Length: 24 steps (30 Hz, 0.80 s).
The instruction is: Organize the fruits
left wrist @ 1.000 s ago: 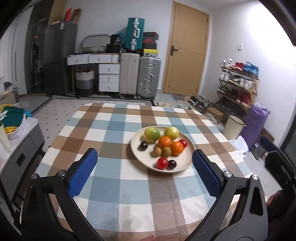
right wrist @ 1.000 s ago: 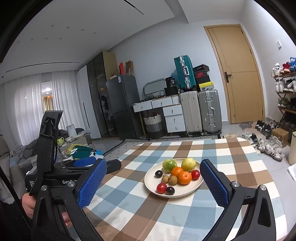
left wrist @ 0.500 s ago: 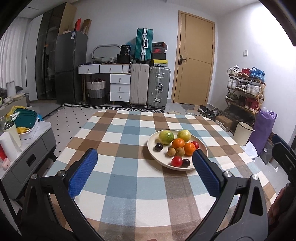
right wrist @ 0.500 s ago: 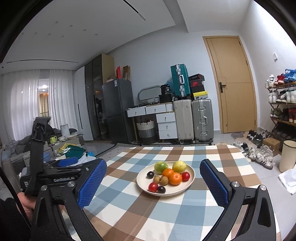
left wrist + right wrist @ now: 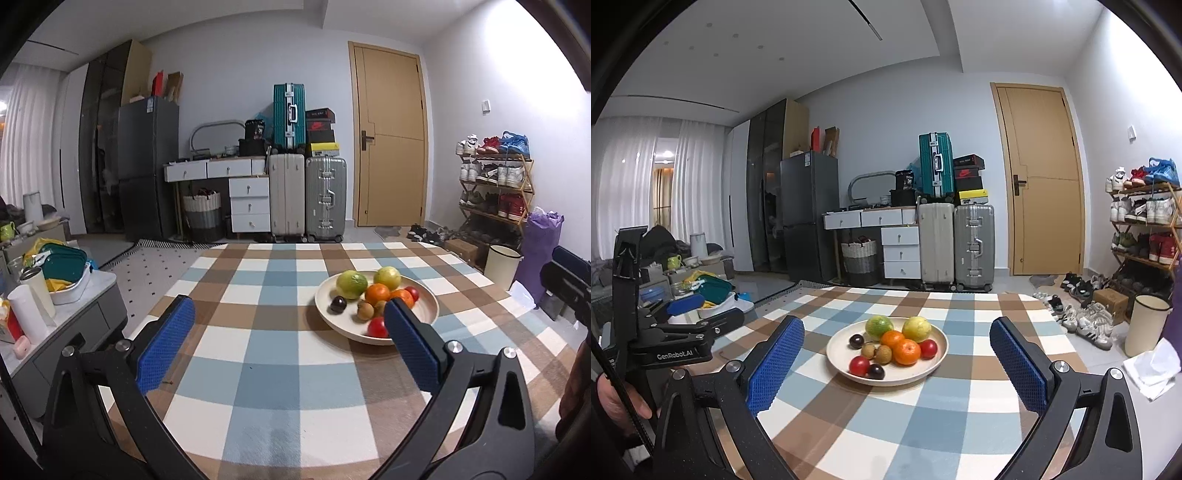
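Observation:
A cream plate (image 5: 846, 363) (image 5: 325, 314) sits on the checked tablecloth and holds several fruits: a green citrus (image 5: 879, 327), a yellow lemon (image 5: 916, 328), two oranges (image 5: 906, 351), red tomatoes (image 5: 859, 365), dark plums (image 5: 856, 340) and small brown fruits (image 5: 882, 353). My left gripper (image 5: 286, 341) hangs open above the near part of the table, its right pad covering the plate's near right rim. My right gripper (image 5: 897, 363) is open too, with the plate seen between its blue pads, farther away. Neither holds anything.
The checked table (image 5: 266, 369) fills the foreground. A grey side cabinet (image 5: 70, 325) with cups and containers stands at the left. Suitcases (image 5: 306, 199), white drawers, a fridge, a door and a shoe rack (image 5: 495, 184) line the room. A hand holds the left gripper's body (image 5: 665, 343).
Both cameras have tilted up and lowered toward the table, so more of the room and ceiling shows. The plate now sits nearer the left gripper's right pad. Both grippers remain open.

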Each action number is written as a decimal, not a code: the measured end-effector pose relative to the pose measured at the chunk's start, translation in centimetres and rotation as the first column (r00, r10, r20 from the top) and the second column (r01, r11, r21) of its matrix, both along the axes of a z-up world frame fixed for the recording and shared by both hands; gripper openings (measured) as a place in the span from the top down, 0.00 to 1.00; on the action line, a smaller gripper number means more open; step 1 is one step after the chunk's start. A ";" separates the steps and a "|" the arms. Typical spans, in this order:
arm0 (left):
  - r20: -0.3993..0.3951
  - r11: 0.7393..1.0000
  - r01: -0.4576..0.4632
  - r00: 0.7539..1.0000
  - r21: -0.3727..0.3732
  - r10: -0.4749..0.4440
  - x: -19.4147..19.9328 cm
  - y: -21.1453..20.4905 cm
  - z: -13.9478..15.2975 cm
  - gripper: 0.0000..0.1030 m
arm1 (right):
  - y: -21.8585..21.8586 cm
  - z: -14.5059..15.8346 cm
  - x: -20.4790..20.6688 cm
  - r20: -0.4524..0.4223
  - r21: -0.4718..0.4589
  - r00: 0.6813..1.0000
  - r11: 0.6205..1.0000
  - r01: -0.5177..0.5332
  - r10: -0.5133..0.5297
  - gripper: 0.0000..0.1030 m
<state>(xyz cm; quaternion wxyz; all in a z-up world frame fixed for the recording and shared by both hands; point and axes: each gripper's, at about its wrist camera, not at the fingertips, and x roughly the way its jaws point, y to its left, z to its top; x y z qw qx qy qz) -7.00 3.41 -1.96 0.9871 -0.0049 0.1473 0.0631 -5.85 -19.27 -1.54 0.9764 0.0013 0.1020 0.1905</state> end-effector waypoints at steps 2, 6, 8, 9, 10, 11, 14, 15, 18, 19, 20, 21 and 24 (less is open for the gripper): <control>-0.011 1.000 -0.004 1.000 -0.009 0.004 0.7 0.3 -0.8 0.01 | 0.1 -0.6 0.6 -0.012 -0.014 1.000 1.000 0.015 -0.016 0.00; -0.035 0.999 -0.017 0.999 -0.031 0.016 1.9 1.1 -2.0 0.01 | -0.2 -1.5 1.5 -0.025 -0.005 0.999 0.999 0.039 -0.039 0.00; -0.031 0.999 -0.025 0.999 -0.042 0.024 2.1 1.5 -2.5 0.01 | -0.4 -1.8 1.6 -0.023 -0.004 0.999 0.999 0.041 -0.041 0.00; -0.022 0.999 -0.024 0.999 -0.046 0.023 2.1 1.6 -2.7 0.01 | -0.4 -2.0 1.6 -0.018 -0.010 0.999 0.999 0.044 -0.044 0.00; -0.021 0.999 -0.020 1.000 -0.050 0.019 2.3 1.7 -2.9 0.01 | -0.5 -2.1 1.6 -0.016 -0.017 0.999 0.999 0.044 -0.044 0.01; -0.024 0.998 -0.014 1.000 -0.054 0.012 2.4 1.7 -2.9 0.01 | -0.5 -2.4 1.7 -0.020 -0.023 0.999 0.999 0.046 -0.046 0.01; -0.023 0.998 0.002 1.000 -0.058 -0.003 2.9 1.7 -3.1 0.01 | -0.6 -2.7 2.5 -0.053 -0.018 0.998 0.999 0.042 -0.043 0.01; -0.027 0.999 0.005 1.000 -0.052 -0.006 3.1 1.6 -3.2 0.01 | -0.6 -2.7 2.6 -0.061 -0.019 0.997 0.999 0.043 -0.044 0.01; -0.057 1.000 0.009 0.998 -0.030 -0.011 3.7 1.1 -3.4 0.01 | -0.4 -3.0 3.1 -0.088 -0.032 0.995 0.998 0.047 -0.049 0.00; -0.057 1.000 0.011 0.998 -0.020 -0.013 3.8 0.9 -3.5 0.01 | -0.1 -3.2 3.4 -0.103 -0.046 0.993 0.998 0.045 -0.050 0.00; -0.051 1.000 0.016 0.999 -0.014 -0.016 3.8 0.7 -3.5 0.01 | 0.3 -3.3 3.7 -0.119 -0.067 0.992 0.997 0.043 -0.051 0.00; -0.043 1.000 0.021 0.999 -0.010 -0.021 3.6 0.6 -3.4 0.01 | 0.7 -3.4 3.8 -0.123 -0.087 0.991 0.995 0.040 -0.051 0.00; -0.022 1.000 0.026 0.999 -0.013 -0.027 3.3 0.6 -3.4 0.01 | 0.8 -3.5 3.6 -0.108 -0.087 0.994 0.996 0.024 -0.033 0.01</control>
